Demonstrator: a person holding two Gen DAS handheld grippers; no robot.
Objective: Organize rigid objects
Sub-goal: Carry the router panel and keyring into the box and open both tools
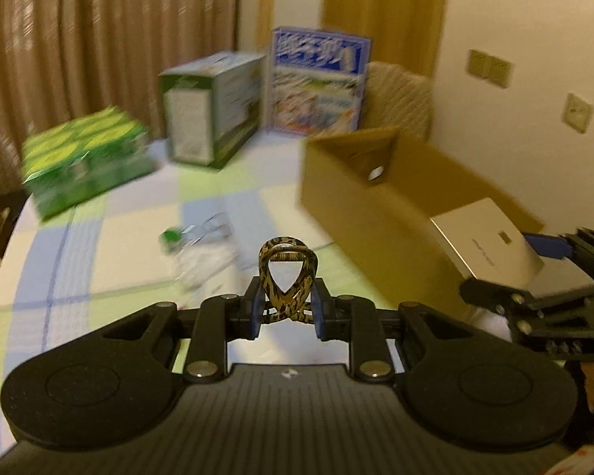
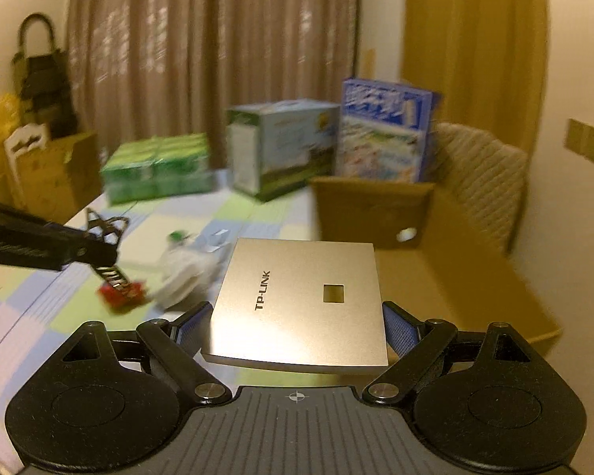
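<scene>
The right tongs [image 2: 297, 326] stand wide, their blue pads clamped on the two opposite edges of a flat, champagne-coloured TP-LINK panel [image 2: 301, 301], which is held clear of the desk [image 2: 27, 316] just beside the open cardboard box [image 2: 475, 277]. The panel looks rigid, light and smooth, so it may slip in a pinch; an edge grip near its middle, as here, seems the safest hold. The left tongs [image 1: 287, 308] are closed tight on a leopard-patterned hair clip [image 1: 287, 273], gripped low where its arms cross, the loop poking forward. It looks small, stiff and light, probably plastic and perhaps brittle, so a gentle hold near that crossing should suit it. Its lower end hangs below the fingers.
</scene>
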